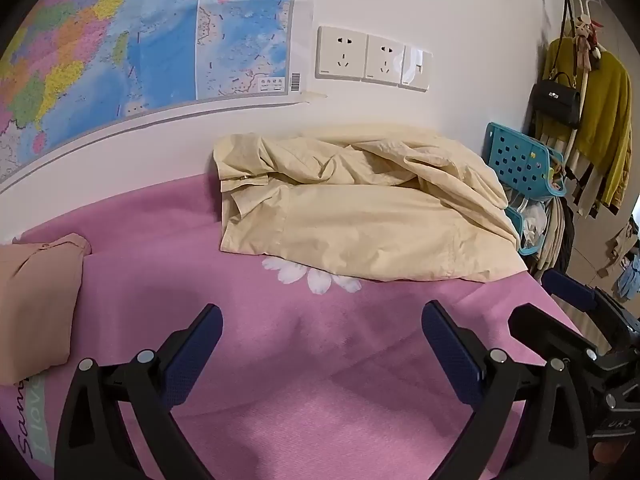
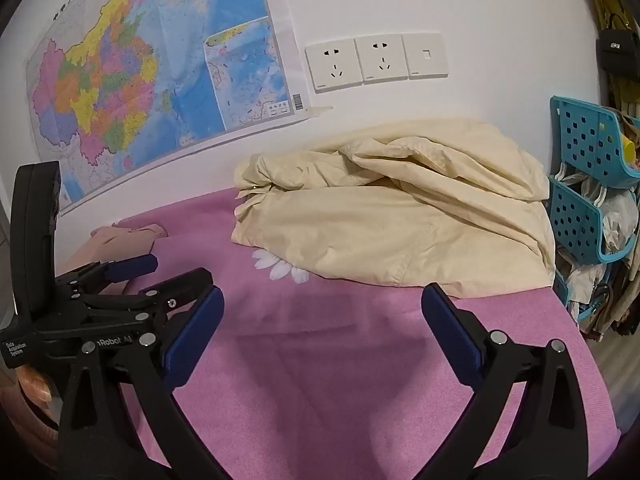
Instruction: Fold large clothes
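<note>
A large cream garment [image 1: 360, 208] lies roughly folded and rumpled on the pink blanket [image 1: 280, 360] against the white wall; it also shows in the right wrist view [image 2: 392, 220]. My left gripper [image 1: 322, 332] is open and empty, held above the blanket in front of the garment. My right gripper [image 2: 322, 316] is open and empty, also short of the garment. The two grippers are side by side: the right one shows at the right edge of the left wrist view [image 1: 568, 304], the left one at the left of the right wrist view [image 2: 120, 280].
A folded peach garment [image 1: 36, 300] lies at the blanket's left. A map [image 1: 120, 40] and wall sockets [image 1: 372, 60] are on the wall. A teal perforated rack [image 2: 588, 184] with clutter stands right of the bed, and hanging clothes and a black bag [image 1: 556, 100] are beyond.
</note>
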